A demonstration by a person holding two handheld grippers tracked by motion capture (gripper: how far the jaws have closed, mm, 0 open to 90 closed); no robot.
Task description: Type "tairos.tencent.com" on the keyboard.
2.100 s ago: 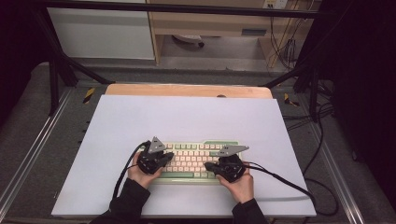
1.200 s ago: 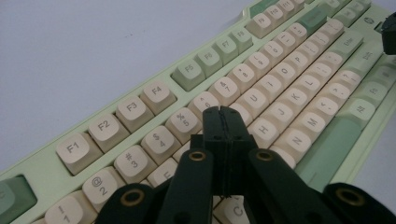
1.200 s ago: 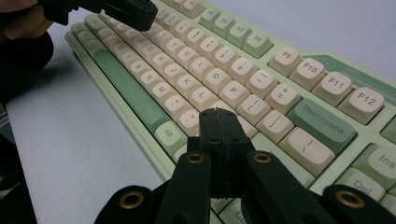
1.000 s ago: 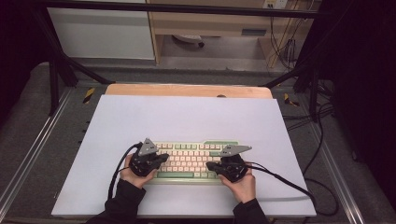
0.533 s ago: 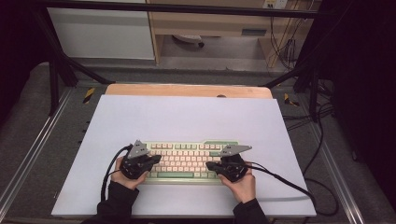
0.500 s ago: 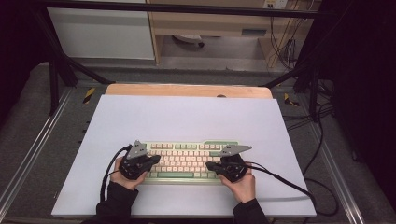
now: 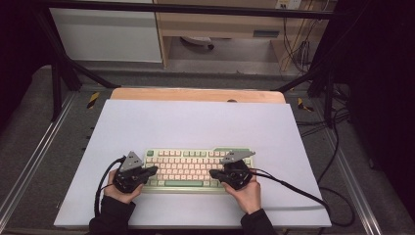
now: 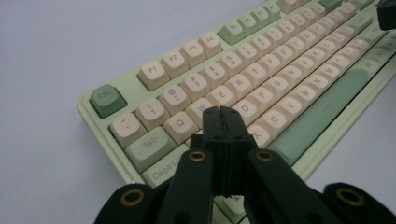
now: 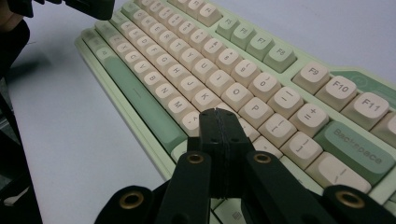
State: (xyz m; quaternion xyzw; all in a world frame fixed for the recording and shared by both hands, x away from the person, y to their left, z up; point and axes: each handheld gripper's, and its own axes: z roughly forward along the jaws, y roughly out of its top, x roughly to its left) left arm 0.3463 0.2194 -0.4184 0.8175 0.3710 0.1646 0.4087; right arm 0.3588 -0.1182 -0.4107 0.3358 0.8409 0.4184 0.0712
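A pale green keyboard [image 7: 192, 160] with cream keys lies on the white mat near the front edge. My left gripper [image 7: 153, 170] rests at its left end, jaws shut with nothing between them. In the left gripper view its tips [image 8: 220, 110] sit low over the keys just right of Caps Lock on the keyboard [image 8: 280, 60]. My right gripper [image 7: 214, 173] is shut and empty at the right part. In the right gripper view its tips [image 9: 215, 112] hover over the keys below P on the keyboard [image 9: 187, 51]. A hand holds each gripper.
The white mat [image 7: 195, 122] covers the table, with a wooden strip [image 7: 195, 94] along the far edge. A black cable [image 7: 298, 190] trails right from the right gripper. Another cable [image 7: 100, 183] loops left of the left hand. Metal frame rails run along both sides.
My left gripper has slid leftward along the keyboard's front, from near its left-middle keys to its left end. The right gripper and the keyboard have stayed put.
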